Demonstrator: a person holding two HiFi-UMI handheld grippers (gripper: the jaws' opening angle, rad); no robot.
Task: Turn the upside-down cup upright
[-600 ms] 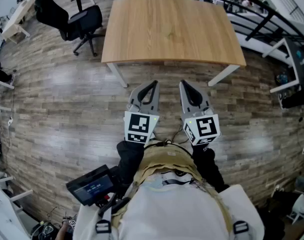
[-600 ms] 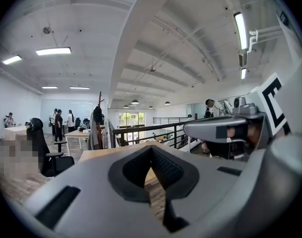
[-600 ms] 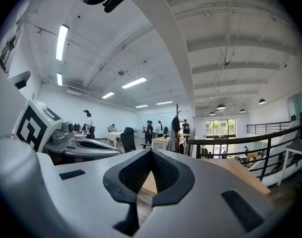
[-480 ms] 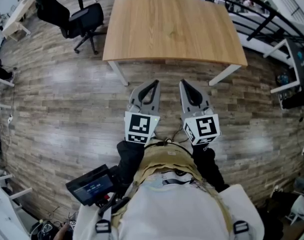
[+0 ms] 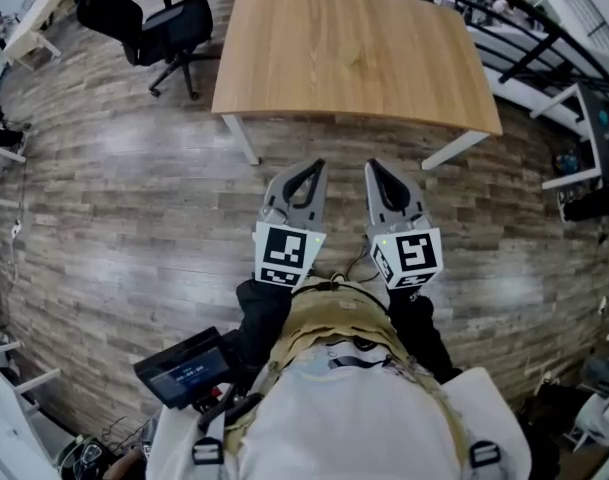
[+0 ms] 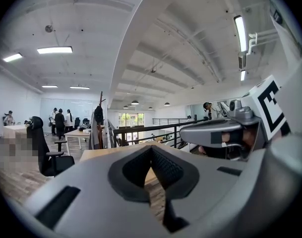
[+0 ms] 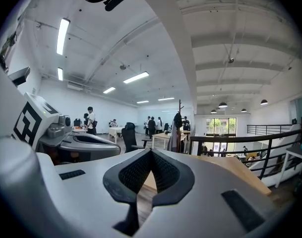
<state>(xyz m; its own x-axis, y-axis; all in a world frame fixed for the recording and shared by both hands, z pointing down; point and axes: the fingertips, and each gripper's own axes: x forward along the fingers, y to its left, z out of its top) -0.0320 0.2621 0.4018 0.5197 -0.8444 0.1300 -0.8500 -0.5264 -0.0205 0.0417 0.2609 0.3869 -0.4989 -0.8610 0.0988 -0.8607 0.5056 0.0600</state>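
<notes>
No cup shows in any view. The wooden table (image 5: 354,58) ahead of me has a bare top. My left gripper (image 5: 316,165) and right gripper (image 5: 370,165) are held side by side close to my body, over the plank floor and short of the table's near edge. Both point forward, roughly level. In the left gripper view the left gripper (image 6: 151,148) has its jaw tips touching with nothing between them. In the right gripper view the right gripper (image 7: 151,151) is likewise shut and holds nothing.
A black office chair (image 5: 149,23) stands left of the table, with a light desk (image 5: 34,13) beyond it. A black railing (image 5: 514,18) and white furniture run along the right. Several people (image 7: 151,125) stand far off by other desks.
The head view has shifted slightly, so the table sits a little higher in the picture. Both grippers keep the same shut pose side by side.
</notes>
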